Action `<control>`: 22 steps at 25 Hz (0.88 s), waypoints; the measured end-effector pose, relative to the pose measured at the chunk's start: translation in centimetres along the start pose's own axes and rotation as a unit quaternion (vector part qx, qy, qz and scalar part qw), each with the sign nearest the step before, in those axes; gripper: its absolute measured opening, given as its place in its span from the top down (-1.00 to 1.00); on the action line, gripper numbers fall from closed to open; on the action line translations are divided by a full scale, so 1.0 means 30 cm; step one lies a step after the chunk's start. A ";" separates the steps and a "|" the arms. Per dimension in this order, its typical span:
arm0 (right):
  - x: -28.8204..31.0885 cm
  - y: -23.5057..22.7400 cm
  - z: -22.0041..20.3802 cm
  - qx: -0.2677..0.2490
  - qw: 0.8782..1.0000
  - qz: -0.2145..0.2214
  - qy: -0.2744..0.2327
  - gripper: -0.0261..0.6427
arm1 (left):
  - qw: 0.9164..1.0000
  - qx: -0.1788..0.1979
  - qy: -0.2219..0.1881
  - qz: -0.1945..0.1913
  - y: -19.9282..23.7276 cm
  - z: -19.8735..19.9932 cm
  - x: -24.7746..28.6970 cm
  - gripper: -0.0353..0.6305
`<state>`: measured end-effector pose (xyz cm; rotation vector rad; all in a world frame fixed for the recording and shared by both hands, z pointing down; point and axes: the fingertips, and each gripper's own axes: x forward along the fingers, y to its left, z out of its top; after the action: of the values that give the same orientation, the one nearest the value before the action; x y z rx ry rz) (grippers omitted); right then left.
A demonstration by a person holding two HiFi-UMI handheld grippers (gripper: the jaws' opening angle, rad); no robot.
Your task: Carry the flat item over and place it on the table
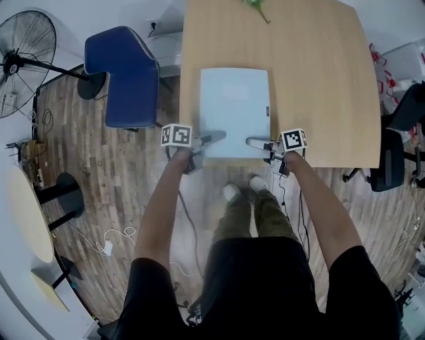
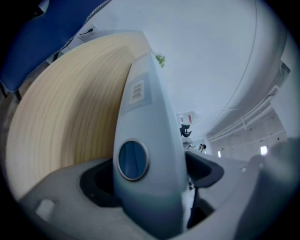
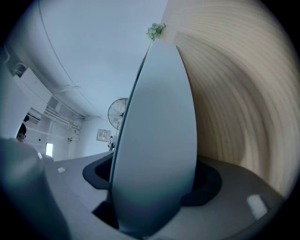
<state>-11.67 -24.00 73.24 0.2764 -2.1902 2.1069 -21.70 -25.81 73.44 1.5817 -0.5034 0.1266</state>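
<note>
1. The left hand-held gripper (image 1: 214, 138) has its jaws spread astride the near left corner of the flat item (image 1: 234, 109); a dark gap shows on each side, so the pads are not pressing.
2. The right hand-held gripper (image 1: 252, 141) is spread the same way around the near right corner; nothing is clamped.
3. Both forearms (image 1: 166, 199) reach forward from the body, roughly parallel; the jaws angle inward and slightly down.
4. The flat item, a pale blue-grey rectangle, lies flat on the table (image 1: 319, 86), close to the table's near edge; its long sides run away from the person.
5. A green sprig (image 1: 255, 8) sits at the table's far edge; a blue chair (image 1: 129, 76) stands left of the table; a fan (image 1: 23, 60) stands further left.
</note>
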 end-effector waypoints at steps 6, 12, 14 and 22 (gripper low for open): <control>-0.015 -0.010 0.010 -0.007 0.999 -0.053 -0.008 -0.26 | 0.999 0.030 -0.013 0.040 0.000 0.015 -0.005 -0.43; -0.037 -0.014 0.007 0.002 0.994 -0.107 0.001 -0.32 | 0.996 0.047 -0.036 0.070 0.001 0.018 -0.014 -0.47; -0.042 -0.018 0.002 0.001 0.992 -0.125 0.004 -0.35 | 0.995 0.048 -0.042 0.075 0.003 0.017 -0.015 -0.47; -0.095 -0.037 -0.019 -0.025 0.973 -0.228 0.009 -0.46 | 0.989 0.064 -0.061 0.121 0.003 0.000 -0.019 -0.47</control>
<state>-8.71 -23.28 73.82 0.6798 -1.9298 1.7905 -22.23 -25.69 73.31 1.6566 -0.7961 0.2517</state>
